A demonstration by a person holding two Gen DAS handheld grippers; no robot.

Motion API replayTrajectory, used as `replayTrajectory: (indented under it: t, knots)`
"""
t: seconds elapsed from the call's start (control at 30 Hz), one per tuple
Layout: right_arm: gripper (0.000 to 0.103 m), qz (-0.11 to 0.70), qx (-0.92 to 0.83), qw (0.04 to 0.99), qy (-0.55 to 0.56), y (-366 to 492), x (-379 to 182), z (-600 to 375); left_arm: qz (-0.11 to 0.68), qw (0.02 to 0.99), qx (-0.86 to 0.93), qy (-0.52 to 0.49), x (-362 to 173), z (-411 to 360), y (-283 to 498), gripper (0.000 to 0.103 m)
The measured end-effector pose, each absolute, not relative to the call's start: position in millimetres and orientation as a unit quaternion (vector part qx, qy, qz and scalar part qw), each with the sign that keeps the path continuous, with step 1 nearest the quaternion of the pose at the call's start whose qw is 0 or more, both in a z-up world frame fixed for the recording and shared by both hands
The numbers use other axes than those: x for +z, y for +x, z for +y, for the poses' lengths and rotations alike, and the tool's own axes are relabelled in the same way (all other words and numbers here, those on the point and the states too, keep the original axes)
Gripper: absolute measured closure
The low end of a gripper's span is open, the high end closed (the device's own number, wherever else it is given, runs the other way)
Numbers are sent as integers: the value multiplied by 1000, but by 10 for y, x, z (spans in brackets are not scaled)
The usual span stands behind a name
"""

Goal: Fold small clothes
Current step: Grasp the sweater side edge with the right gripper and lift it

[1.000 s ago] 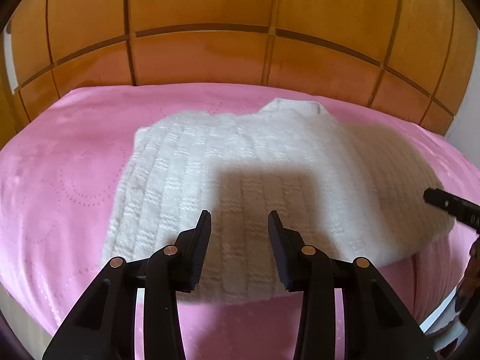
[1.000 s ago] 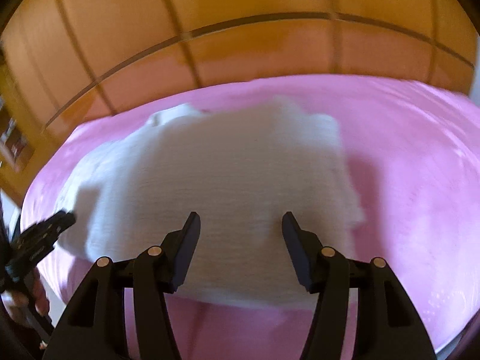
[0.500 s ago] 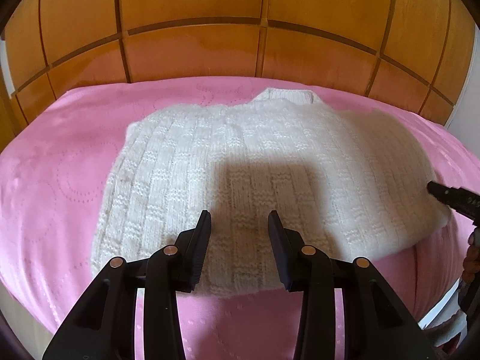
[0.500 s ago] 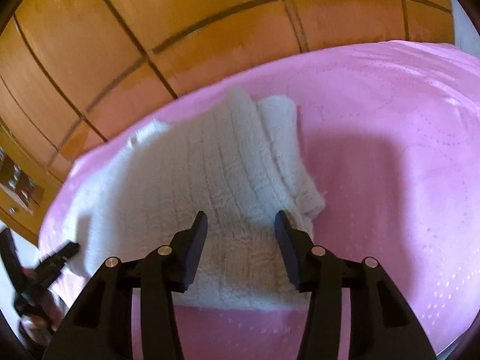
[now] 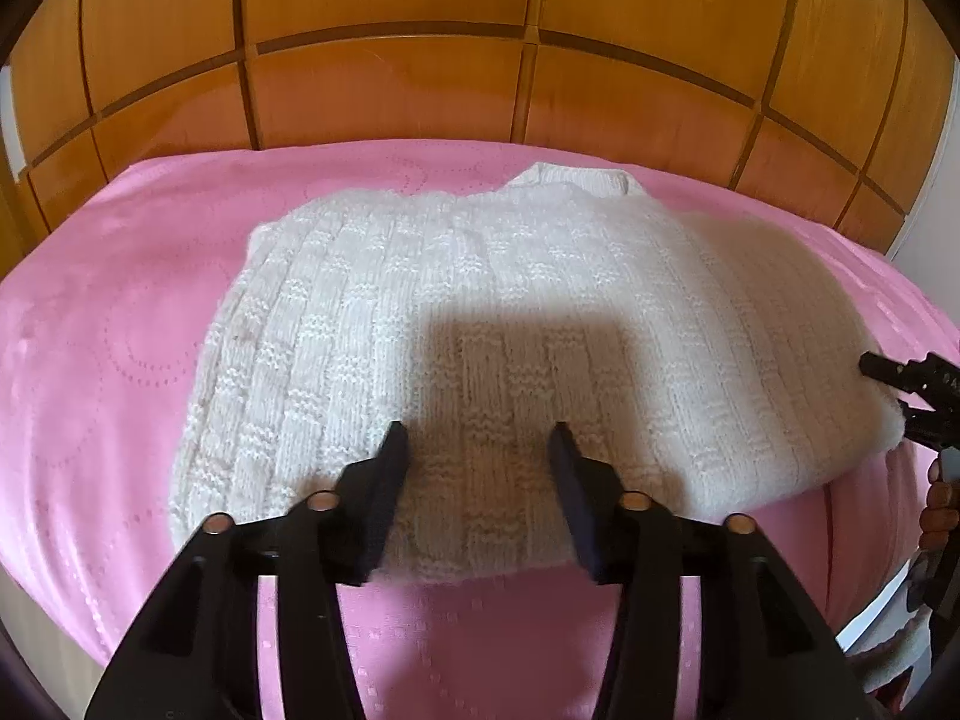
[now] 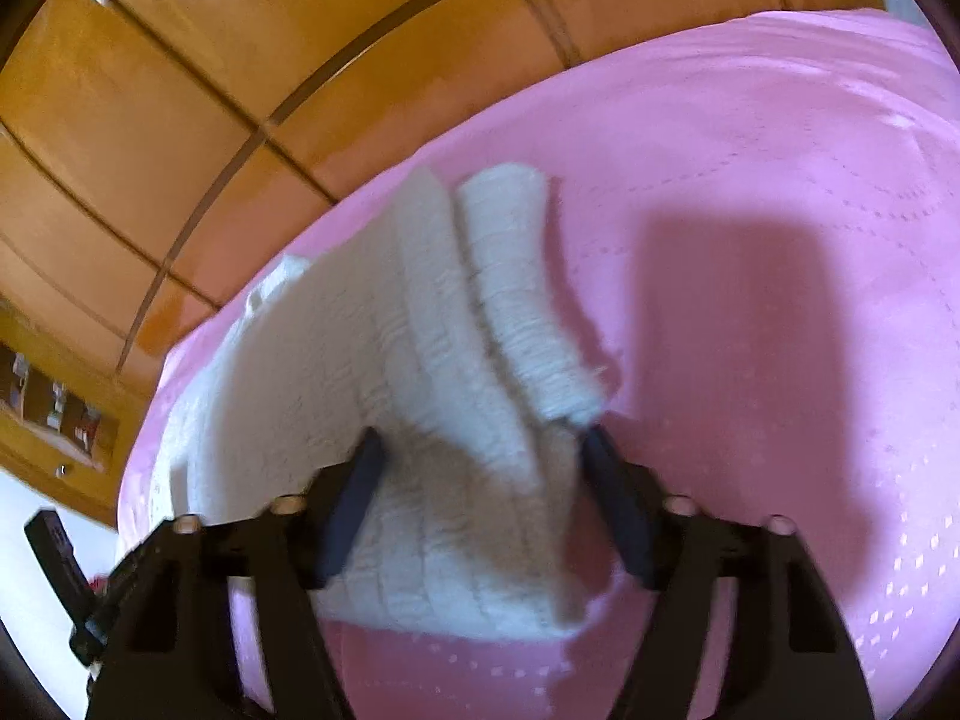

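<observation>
Right wrist view: folded sweater (image 6: pixel 420 420) edge between parted, closing right gripper (image 6: pixel 480 450) fingers.

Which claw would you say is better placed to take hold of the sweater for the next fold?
Right. The right claw already straddles the sweater's folded side edge, jaws closing. The left claw hovers open over the flat middle.

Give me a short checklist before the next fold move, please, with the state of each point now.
1. Sweater lies flat on the pink cover: ok.
2. Left gripper open, jaws just widened, nothing pinched: ok.
3. Right gripper around the sweater's edge, jaws just closing: ok.
4. Right pads already press the knit: cannot tell, picture blurred.
5. Sleeve tucked on the body: not ok, it lies beside it.
6. Collar visible at far end: ok.
</observation>
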State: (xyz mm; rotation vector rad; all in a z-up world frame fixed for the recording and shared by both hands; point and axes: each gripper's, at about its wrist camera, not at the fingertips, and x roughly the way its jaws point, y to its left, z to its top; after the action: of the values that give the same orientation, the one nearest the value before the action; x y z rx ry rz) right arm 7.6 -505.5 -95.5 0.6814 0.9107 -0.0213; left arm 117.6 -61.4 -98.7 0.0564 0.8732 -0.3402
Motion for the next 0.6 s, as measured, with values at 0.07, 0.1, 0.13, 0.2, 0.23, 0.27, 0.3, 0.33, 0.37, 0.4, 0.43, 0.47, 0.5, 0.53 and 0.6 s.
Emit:
replayTrajectory:
  t: [0.07,0.1,0.13,0.2,0.23,0.27,0.3,0.33,0.37,0.4,0.43,0.47,0.5,0.53,0.6]
  knots:
    - [76,442,-4,841,313,105,-948,-5020,422,890,-170,17,-988,-576,1190,54]
    - [83,445,2,841,309,122,-926,-4994,422,889,-174,12,-987,-555,1196,54]
    - [85,446,6,841,307,141,-892,-4974,422,889,-177,9,-987,-543,1200,54]
    - [86,443,18,843,305,159,-786,-4929,426,886,-183,0,-1005,-500,1226,54]
    - [87,436,28,846,307,169,-704,-4898,432,882,-187,-10,-1027,-465,1250,54]
    - [87,432,33,847,308,178,-656,-4882,438,878,-193,-23,-1046,-426,1275,54]
    - [87,424,43,850,309,189,-555,-4847,442,874,-198,-32,-1056,-399,1295,54]
    - [88,416,54,853,310,204,-463,-4809,447,869,-206,-48,-1068,-356,1329,54]
    - [88,409,65,855,311,227,-369,-4761,451,864,-213,-61,-1070,-318,1355,54]
    - [88,404,73,857,310,249,-308,-4719,455,859,-221,-76,-1066,-275,1382,54]
    - [88,398,84,859,309,285,-227,-4657,457,855,-228,-87,-1060,-243,1401,54]
    - [88,394,92,861,308,322,-171,-4595,460,850,-234,-101,-1052,-199,1424,54]
    - [89,387,107,864,305,381,-74,-4489,463,845,-240,-120,-1039,-129,1457,54]
    - [89,383,116,865,302,420,-20,-4414,463,843,-241,-131,-1029,-83,1474,54]
    - [89,373,143,869,293,528,117,-4193,463,837,-246,-157,-996,60,1521,54]
